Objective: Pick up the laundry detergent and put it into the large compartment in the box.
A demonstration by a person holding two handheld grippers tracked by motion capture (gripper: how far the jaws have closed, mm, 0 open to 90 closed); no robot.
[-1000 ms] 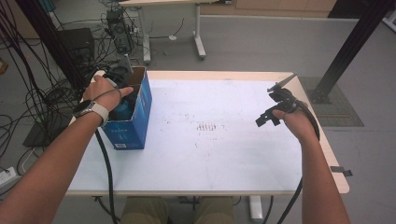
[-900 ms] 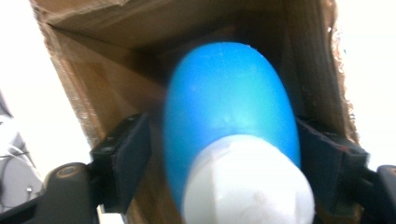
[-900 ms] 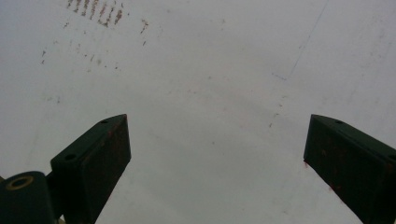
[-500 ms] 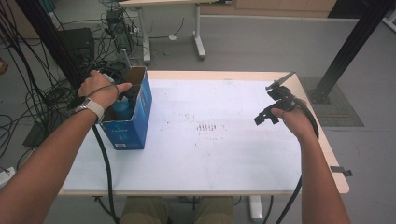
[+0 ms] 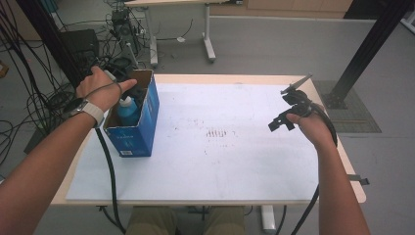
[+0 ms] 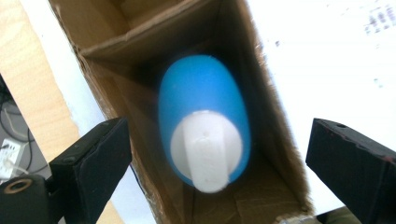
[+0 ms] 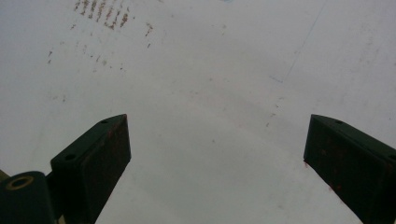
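Bottle: the blue bottle (image 6: 203,112) with its white cap (image 6: 205,156) stands upright inside the blue cardboard box (image 5: 147,127), at the near end of the long compartment, walls close on both long sides.
Table: the white-topped table (image 5: 235,161) carries the box at its left edge; the middle is bare apart from a patch of small reddish marks (image 5: 215,132).
Box: open at the top, thin card with a rough torn lip, and a card divider behind the bottle; I'd guess it is light enough to slide or tip if the bottle drags on a wall.
Bottle body: looks like smooth moulded plastic, oval in section, probably stiff but a little yielding, slick to hard pads, not fragile; how full or heavy it is I cannot tell.
Cap: narrower and flat-sided, the easiest place to take hold from above; the shoulder just below would likely give a surer hold, with pads across the narrow sides.
Left tool (image 6: 217,154): hangs above the box mouth, looking straight down on the cap; its jaws have just been opening and stand wide apart, nothing pressed between them, the bottle loose below.
Right tool (image 5: 288,110): held over the right part of the table, well apart from the box, jaws wide apart and empty.
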